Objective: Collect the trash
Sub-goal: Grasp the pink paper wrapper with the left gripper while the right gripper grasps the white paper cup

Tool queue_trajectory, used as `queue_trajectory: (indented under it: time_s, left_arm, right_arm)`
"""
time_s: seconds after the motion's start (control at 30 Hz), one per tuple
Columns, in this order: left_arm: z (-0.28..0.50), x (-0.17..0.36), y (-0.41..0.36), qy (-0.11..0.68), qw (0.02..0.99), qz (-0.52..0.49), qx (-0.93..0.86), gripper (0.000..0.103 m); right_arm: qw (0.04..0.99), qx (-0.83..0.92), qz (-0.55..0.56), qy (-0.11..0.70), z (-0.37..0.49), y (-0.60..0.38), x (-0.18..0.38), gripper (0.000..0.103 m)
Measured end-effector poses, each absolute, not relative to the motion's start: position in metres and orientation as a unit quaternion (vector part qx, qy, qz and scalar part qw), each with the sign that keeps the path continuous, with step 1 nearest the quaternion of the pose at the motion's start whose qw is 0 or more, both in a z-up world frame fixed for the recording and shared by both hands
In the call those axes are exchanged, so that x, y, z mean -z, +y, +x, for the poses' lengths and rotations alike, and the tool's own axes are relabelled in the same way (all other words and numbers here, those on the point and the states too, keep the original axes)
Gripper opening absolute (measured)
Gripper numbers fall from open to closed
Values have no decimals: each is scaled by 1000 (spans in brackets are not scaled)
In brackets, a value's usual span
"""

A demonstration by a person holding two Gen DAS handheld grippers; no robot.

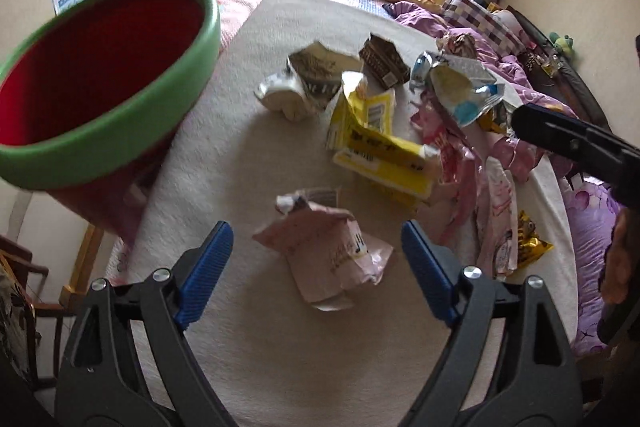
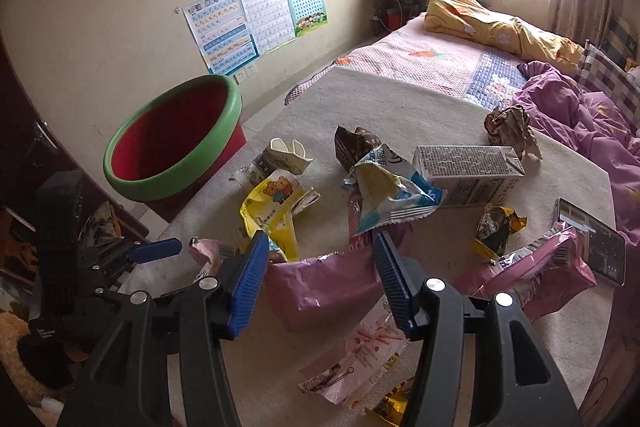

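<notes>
Left gripper (image 1: 316, 259) wide open, empty, straddling crumpled pink wrapper (image 1: 328, 255) on cream blanket (image 1: 224, 155); right gripper (image 2: 320, 267) likewise; wrapper prob. light, slippery: pinch at crumpled mid-fold.

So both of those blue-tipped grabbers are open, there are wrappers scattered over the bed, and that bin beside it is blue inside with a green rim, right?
Not quite: the bin is red inside, not blue, as the right wrist view shows. The rest holds: it has a green rim, both the left gripper and the right gripper are open, and wrappers such as the pink wrapper lie on the bed.
</notes>
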State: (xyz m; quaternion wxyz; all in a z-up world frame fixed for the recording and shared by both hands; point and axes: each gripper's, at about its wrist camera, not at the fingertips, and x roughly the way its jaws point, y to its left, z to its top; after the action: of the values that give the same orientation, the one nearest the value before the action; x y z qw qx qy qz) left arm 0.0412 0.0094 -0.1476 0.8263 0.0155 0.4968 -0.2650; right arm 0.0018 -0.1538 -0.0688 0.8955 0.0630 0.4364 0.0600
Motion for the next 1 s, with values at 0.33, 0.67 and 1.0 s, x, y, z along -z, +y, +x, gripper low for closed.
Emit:
queue_trajectory:
  time_s: [0.33,0.67,1.0]
  left_arm:
    - [27,154,18,503,838,-11,211,38]
    - [14,143,36,492,850,-16,188,38]
    - [16,145,37,499,848,-22,178,38]
  right_arm:
    - [883,-117,67,450,11,-140,79,54]
    - [869,-141,49,472,99,-120,87,54]
    - [827,-158,44,538,157,-116,128,57]
